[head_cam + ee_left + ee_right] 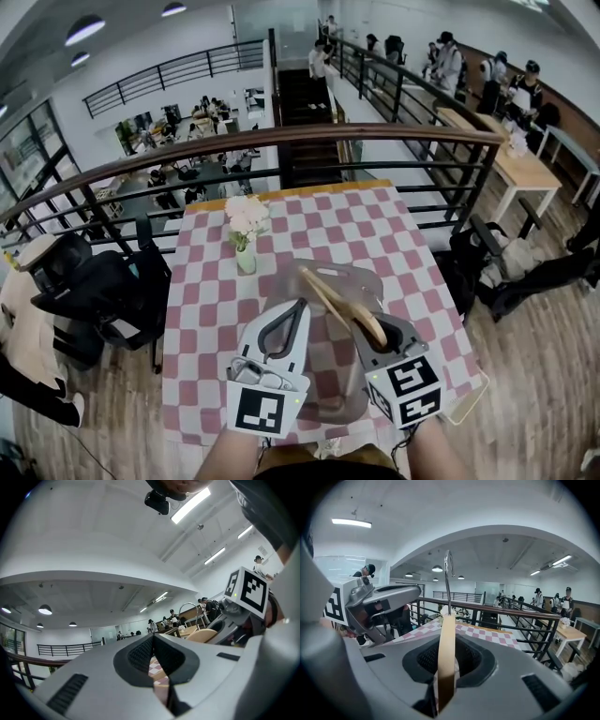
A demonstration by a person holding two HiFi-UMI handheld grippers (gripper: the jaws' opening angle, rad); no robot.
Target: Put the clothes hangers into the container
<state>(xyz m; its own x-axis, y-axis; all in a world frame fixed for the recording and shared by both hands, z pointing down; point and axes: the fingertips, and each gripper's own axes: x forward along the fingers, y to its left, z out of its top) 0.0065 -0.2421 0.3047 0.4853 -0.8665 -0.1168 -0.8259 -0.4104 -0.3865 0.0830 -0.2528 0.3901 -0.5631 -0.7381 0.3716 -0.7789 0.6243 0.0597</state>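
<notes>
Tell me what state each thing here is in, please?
Left gripper: shut, nothing between its jaws.
Right gripper: shut on the wooden hanger.
Wooden hanger: clamped, hook pointing away from the person, over the clear container.
Clear container: open-topped, standing on the checked tablecloth.
Flower vase: upright, holding flowers.

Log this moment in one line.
right claw: shut on tan wooden clothes hanger | left claw: shut, empty | hanger over clear plastic container
</notes>
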